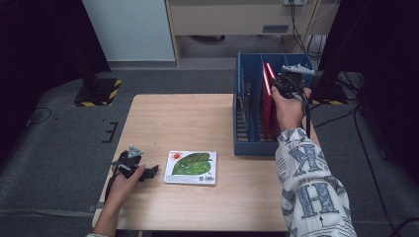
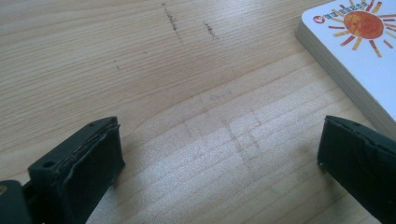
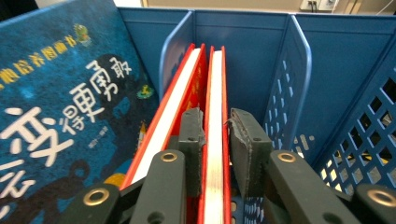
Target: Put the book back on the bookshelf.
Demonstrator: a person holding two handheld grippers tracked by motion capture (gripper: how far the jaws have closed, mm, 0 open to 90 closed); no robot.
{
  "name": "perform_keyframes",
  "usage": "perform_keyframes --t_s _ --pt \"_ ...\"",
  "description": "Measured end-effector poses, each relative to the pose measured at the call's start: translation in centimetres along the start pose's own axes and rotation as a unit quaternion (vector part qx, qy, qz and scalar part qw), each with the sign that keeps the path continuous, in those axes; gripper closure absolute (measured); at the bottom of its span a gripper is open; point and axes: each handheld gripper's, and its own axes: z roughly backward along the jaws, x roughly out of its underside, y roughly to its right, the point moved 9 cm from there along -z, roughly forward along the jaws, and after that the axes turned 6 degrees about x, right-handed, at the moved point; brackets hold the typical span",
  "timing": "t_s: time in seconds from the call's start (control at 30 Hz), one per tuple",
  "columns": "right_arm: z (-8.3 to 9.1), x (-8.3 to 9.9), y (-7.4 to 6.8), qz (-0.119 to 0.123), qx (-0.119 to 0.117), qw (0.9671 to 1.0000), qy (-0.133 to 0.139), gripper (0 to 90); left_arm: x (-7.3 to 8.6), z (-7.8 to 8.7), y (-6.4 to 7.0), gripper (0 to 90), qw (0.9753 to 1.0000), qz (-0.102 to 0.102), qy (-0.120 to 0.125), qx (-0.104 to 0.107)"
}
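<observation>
We see our right tongs [image 1: 279, 83] up at the blue rack [image 1: 247, 143] on the far right side of the tabletop [image 1: 197, 118]. In the right gripper view these tongs [image 3: 215, 140] are squeezed on a thin red book [image 3: 215, 93], one jaw on each side of it. The book stands upright in a slot of the rack [image 3: 299, 70], and from above we see it [image 1: 267, 94] in the middle part. A second red book [image 3: 180, 93] stands just beside it, on the left in that view. Further left there, a big dark blue book [image 3: 56, 107] with white writing leans in the next slot.

Our left tongs [image 1: 148, 172] rest low on the tabletop near the front left edge. In the left gripper view these tongs [image 2: 219, 154] are wide open, with bare wood [image 2: 163, 70] between the jaws. They hold nothing.

A flat book with a green leaf and an orange sun [image 1: 190, 167] lies on the tabletop just to the right of the left tongs. We see its white corner with the sun [image 2: 359, 42] close to one jaw, but not touching it
</observation>
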Motion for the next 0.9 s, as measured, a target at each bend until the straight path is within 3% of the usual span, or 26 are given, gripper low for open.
perform_keyframes --t_s 0.57,0.73,0.9 --pt "2.0 -1.0 -0.4 0.003 -0.022 0.9996 0.019 76.6 0.0 0.0 0.0 0.0 1.0 0.002 0.0 0.001" --pt "2.8 -1.3 -0.8 0.005 -0.034 0.999 0.027 73.1 0.0 0.0 0.0 0.0 1.0 0.0 0.0 0.001" --pt "4.0 -1.5 -1.5 0.002 -0.054 0.9979 0.035 60.6 0.0 0.0 0.1 0.0 1.0 0.0 -0.001 0.001"
